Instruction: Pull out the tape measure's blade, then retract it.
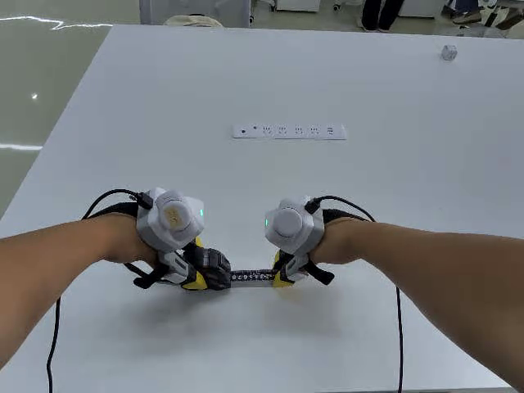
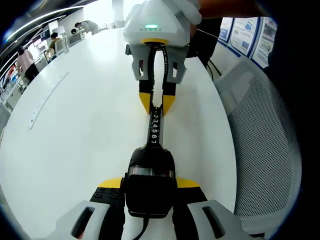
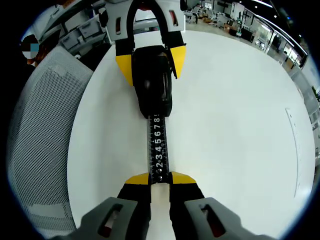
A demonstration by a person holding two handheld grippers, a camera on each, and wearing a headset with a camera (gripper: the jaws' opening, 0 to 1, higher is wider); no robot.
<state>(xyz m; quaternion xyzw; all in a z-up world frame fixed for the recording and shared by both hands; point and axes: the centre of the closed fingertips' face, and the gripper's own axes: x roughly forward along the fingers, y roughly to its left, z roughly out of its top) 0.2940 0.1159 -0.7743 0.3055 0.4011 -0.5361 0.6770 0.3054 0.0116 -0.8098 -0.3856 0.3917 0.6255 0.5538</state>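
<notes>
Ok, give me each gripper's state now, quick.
Left gripper: closed on the tape measure's case.
Right gripper: closed on the blade's tip.

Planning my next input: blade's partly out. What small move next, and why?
Probably draw the right gripper, shut on the blade tip, farther from the case in the left gripper: just a short stretch is out.
</notes>
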